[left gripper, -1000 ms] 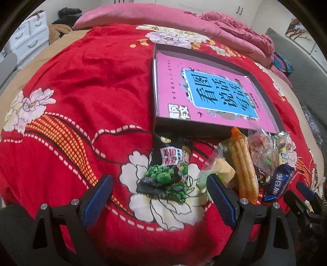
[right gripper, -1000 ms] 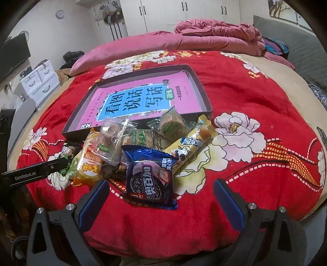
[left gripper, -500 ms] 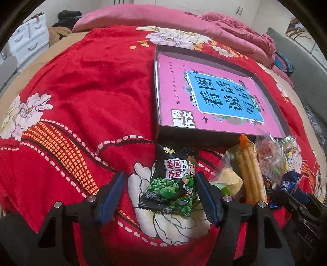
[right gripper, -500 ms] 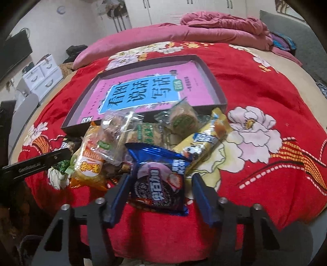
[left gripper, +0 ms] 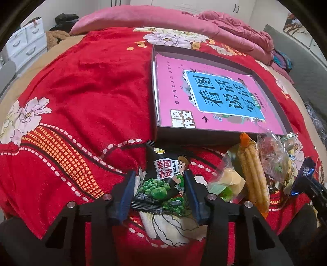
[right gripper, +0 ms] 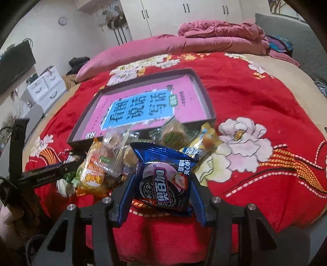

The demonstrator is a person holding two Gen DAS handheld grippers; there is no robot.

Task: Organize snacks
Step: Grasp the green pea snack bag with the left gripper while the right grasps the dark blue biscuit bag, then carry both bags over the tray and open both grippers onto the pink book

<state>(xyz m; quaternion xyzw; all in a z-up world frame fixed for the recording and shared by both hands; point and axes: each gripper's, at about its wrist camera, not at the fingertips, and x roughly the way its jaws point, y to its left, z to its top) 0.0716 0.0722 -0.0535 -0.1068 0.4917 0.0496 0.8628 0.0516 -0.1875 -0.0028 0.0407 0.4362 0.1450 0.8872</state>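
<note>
A dark shallow box (left gripper: 271, 79) lined with a pink book lies on the red bed cover; it also shows in the right wrist view (right gripper: 206, 98). Snacks are piled at its near edge. My left gripper (left gripper: 159, 188) is shut on a black green-pea packet (left gripper: 165, 180). My right gripper (right gripper: 161, 190) is shut on a blue Oreo packet (right gripper: 163, 180), lifted a little off the cover. Beside them lie an orange stick packet (left gripper: 253, 174), a clear candy bag (left gripper: 271, 155), an orange cake packet (right gripper: 94, 167), a round biscuit packet (right gripper: 173, 135) and a yellow packet (right gripper: 204, 143).
The bed carries a red floral blanket (left gripper: 81, 92) with a pink pillow (left gripper: 132, 18) and crumpled pink quilt (right gripper: 220, 32) at the far end. White drawers (right gripper: 45, 86) stand left of the bed. The left gripper's body (right gripper: 47, 176) reaches in beside the pile.
Both grippers moved forward and closed: the left onto the green-pea packet, the right onto the blue Oreo packet, which now tilts up off the blanket.
</note>
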